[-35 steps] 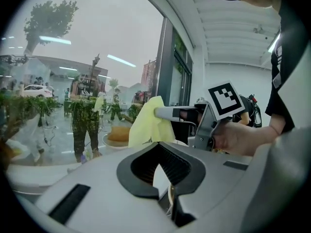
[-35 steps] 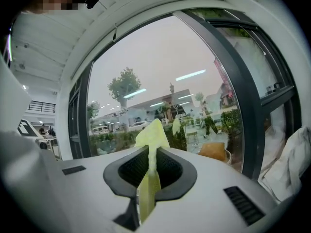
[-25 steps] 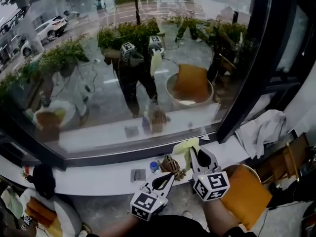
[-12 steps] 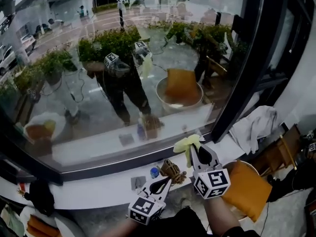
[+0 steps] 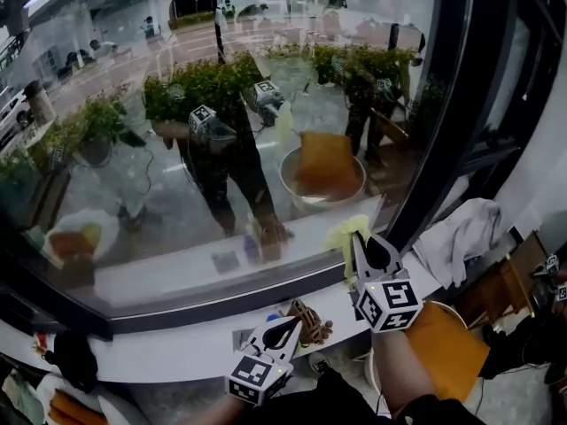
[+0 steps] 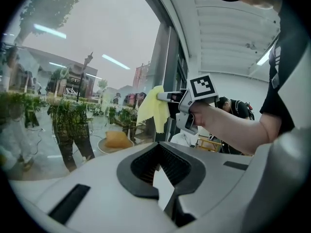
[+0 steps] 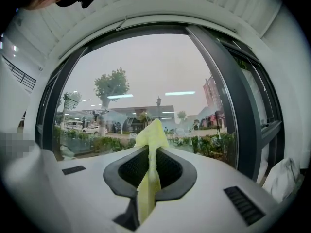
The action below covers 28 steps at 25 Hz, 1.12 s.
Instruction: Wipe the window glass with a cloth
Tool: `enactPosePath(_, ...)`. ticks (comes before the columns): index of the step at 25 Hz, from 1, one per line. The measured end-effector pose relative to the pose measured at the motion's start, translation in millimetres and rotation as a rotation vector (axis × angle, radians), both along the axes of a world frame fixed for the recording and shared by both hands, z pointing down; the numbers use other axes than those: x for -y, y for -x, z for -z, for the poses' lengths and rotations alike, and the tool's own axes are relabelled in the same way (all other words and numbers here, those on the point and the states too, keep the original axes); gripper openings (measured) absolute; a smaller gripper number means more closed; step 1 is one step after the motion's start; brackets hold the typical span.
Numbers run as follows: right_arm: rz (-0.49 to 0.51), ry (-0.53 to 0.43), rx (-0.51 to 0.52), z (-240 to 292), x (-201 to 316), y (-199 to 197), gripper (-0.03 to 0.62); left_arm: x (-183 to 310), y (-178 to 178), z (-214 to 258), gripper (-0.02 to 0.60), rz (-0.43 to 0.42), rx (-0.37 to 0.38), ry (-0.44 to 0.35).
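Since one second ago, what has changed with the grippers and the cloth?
The right gripper rose and moved forward, carrying the cloth toward the glass; contact cannot be told. It still clamps the cloth. The left gripper stayed low, shut and empty.

Too small to identify: brown clutter [image 5: 308, 321], 6 o'clock on the sill [image 5: 177, 330]. Hidden inside right hand-held gripper [image 5: 361, 248]: lower end of cloth [image 5: 341, 233].
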State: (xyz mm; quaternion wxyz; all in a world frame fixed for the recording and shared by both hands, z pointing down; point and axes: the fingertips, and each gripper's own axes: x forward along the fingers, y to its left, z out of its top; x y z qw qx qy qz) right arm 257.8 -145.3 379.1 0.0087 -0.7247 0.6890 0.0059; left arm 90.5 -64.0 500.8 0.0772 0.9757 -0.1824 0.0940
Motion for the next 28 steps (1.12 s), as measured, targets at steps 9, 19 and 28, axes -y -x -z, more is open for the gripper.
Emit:
enactPosePath(9,-0.009,-0.022,-0.029,22.1,59.9,-39.9,0.052,47.1,-27.8,11.1,0.008,0.027,-0.013,-0.02)
enactPosePath(19,-0.029,-0.032,-0.051,44.1,123.0,-101.1,0.052,85.5,-76.8,32.1,0.008,0.037,-0.022,-0.047)
enactPosePath(28,-0.053,-0.054,-0.078,67.6,162.6,-133.8,0.052,108.7,-100.0,46.7,0.008,0.066,-0.018,-0.063)
